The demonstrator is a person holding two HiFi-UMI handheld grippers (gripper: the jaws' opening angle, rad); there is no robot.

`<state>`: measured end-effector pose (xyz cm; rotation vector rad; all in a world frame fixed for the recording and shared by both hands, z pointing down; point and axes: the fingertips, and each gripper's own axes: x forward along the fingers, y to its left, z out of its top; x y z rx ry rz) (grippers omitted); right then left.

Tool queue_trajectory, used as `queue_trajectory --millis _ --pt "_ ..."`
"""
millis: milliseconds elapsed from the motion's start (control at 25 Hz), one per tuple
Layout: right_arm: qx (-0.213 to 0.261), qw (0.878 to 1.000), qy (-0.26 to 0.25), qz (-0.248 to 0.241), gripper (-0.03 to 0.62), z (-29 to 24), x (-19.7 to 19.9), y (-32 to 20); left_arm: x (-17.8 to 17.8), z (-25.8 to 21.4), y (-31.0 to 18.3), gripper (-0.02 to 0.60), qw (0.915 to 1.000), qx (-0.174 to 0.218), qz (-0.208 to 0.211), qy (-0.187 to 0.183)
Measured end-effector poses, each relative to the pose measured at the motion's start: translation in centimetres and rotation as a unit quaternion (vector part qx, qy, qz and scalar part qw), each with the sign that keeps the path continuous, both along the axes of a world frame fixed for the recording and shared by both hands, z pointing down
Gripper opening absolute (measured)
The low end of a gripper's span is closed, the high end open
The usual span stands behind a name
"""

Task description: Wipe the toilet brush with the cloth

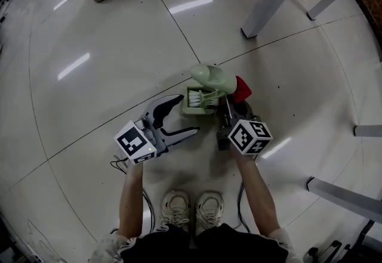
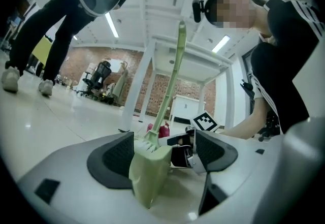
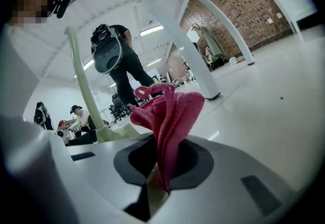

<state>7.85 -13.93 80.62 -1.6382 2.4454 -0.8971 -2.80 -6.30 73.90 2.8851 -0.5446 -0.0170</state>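
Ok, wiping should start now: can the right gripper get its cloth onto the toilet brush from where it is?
Probably yes. The right gripper is shut on the cloth, which sits right beside the toilet brush, with nothing between them.

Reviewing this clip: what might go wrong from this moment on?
1. The left claw is open around the toilet brush, whose green base sits off-centre against one pad. Closing could tip it, since the handle stands tall.
2. The right claw pinches only a fold of the cloth, so rubbing may pull it loose.
3. The two claws are close together beside the brush and may bump.
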Motion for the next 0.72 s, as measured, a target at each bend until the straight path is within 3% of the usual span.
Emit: queue_trajectory --millis 280,560,720 --pt "-0.031 0.998 -0.046 0.023 0.031 0.3 -0.4 4.3 0.1 0.1 0.1 0.36 0.9998 0.005 0.003 -0.017" --pt "-0.014 0.998 0.003 0.062 0.031 -0.5 2.6 6.3 0.7 0.4 0.0 0.36 0.9996 0.006 0.006 -0.026" --pt "-0.005 0.999 0.02 0.047 0.032 -1.2 2.4 7.9 0.8 0.4 0.0 0.36 0.9996 0.008 0.003 -0.027"
